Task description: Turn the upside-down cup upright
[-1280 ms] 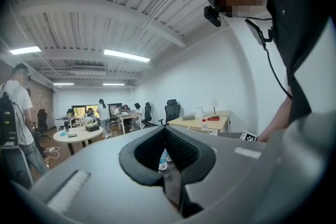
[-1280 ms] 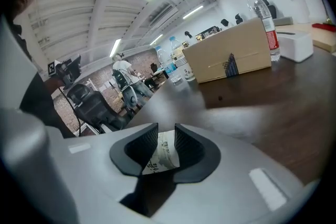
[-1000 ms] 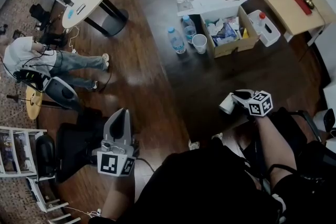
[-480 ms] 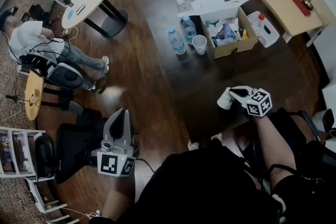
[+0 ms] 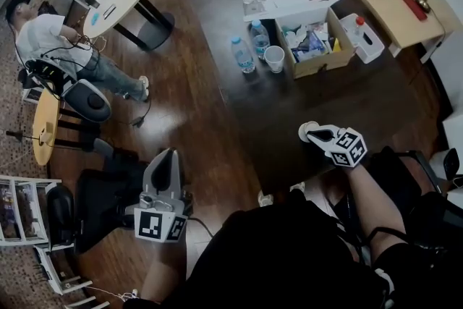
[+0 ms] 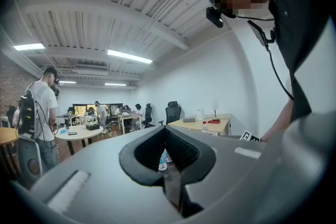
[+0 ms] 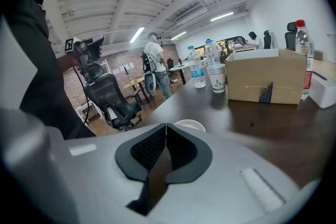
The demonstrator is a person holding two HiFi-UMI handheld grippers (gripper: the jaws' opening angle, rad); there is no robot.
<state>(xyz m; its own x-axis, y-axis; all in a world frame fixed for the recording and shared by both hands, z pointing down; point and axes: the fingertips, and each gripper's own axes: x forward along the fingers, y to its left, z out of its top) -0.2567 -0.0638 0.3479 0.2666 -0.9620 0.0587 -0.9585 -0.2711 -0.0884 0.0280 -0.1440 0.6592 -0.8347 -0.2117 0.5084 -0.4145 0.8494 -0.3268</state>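
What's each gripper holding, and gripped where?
Right gripper pinches the white cup by its thin wall at one end; rim or base end, cannot tell. Left gripper holds nothing.

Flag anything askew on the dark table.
The white cup near the front edge of the dark table is tilted, not upright, pinched by the shut right gripper, unlike the upright cup beside the cardboard box. Nothing looks spilled.

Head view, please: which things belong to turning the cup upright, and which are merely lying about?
In the job: white cup, right gripper shut on it.
Lying about: cardboard box, water bottles, second paper cup, idle left gripper.
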